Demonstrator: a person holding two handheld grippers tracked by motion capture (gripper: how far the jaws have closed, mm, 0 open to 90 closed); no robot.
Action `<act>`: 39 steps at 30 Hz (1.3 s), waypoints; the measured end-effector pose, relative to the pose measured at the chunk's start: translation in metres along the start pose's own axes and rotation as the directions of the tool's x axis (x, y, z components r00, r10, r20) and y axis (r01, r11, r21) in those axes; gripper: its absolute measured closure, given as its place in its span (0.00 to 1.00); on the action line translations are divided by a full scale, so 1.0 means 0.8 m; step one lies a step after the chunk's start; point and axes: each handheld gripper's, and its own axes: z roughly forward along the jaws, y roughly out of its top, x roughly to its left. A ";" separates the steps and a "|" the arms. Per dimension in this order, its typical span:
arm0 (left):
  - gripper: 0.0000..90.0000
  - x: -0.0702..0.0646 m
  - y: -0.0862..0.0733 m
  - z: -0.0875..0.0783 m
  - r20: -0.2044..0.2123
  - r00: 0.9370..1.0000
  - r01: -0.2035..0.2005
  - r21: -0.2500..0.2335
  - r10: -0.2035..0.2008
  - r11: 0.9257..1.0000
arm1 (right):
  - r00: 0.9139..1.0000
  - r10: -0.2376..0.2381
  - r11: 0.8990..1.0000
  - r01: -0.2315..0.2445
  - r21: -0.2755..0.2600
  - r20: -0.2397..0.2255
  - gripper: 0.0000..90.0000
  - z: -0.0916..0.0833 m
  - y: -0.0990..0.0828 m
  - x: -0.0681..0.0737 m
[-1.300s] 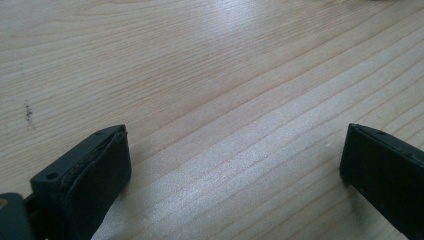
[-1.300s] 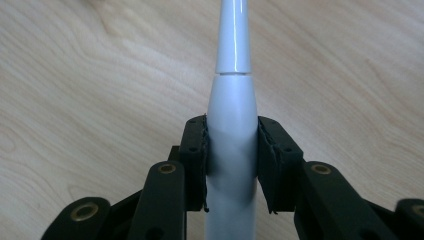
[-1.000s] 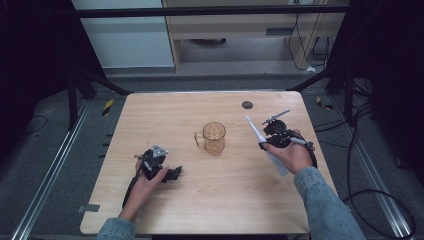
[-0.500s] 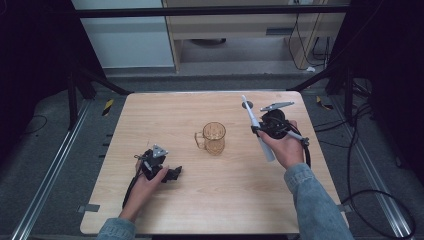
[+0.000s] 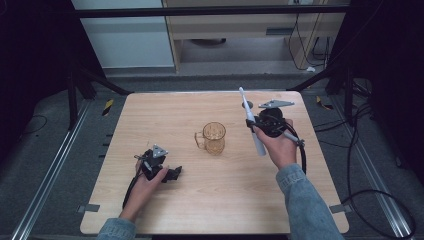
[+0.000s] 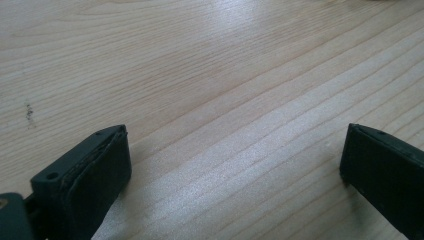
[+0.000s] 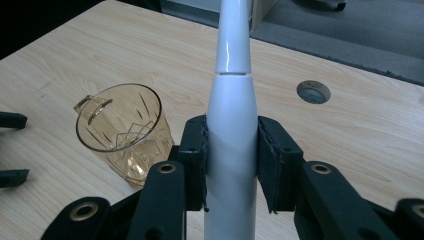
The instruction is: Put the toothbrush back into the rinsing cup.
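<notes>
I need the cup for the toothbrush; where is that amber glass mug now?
In the high view, the amber glass mug stands mid-table, just left of the toothbrush held in the right gripper.

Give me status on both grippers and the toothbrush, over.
Right gripper shut on electric toothbrush, lifted, tilted beside amber glass mug. Left gripper open, fingers low over bare table. Mug mouth unobstructed; small round hole behind.

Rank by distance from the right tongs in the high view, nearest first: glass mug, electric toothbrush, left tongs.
1. electric toothbrush: clamped in the right tongs, head pointing toward the table's far edge.
2. glass mug: mid-table, to their left.
3. left tongs: near-left, resting open on the table.
</notes>
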 end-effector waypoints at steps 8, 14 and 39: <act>0.00 0.000 0.000 0.000 0.000 1.000 0.000 0.000 0.000 1.000 | 1.000 0.001 1.000 -0.001 -0.031 0.005 0.75 0.007 -0.003 0.014; 0.00 0.000 0.000 0.000 0.000 1.000 0.000 0.000 0.000 1.000 | 1.000 0.006 0.998 -0.006 -0.068 0.009 0.74 0.005 0.003 0.022; 0.00 0.000 0.000 0.000 0.001 1.000 0.000 0.000 0.000 1.000 | 1.000 -0.022 0.987 0.023 -0.159 0.007 0.74 0.003 0.064 0.044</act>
